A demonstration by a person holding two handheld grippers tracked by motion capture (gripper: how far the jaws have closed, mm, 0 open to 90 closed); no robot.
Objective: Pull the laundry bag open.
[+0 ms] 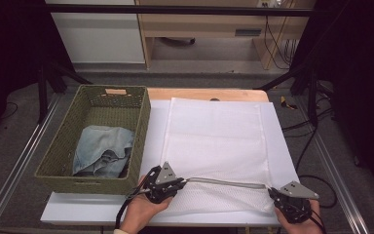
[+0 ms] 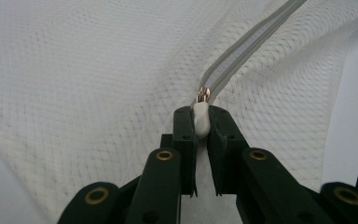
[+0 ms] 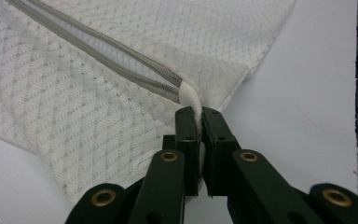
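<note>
White mesh bag (image 1: 214, 141), grey zipper (image 1: 224, 183)

- I work in what looks like a lab or recording room, not a home.
- My table (image 1: 282, 161), covered by a white board, stands inside a frame of dark metal bars (image 1: 175, 9), with rails (image 1: 14, 165) along the grey floor on both sides.
- Black curtains (image 1: 9, 48) close off the left and right.
- Loose cables (image 1: 277, 44) hang at the far right, under a pale wooden desk (image 1: 199, 29).
- A white cabinet (image 1: 97, 34) stands at the far left.
</note>
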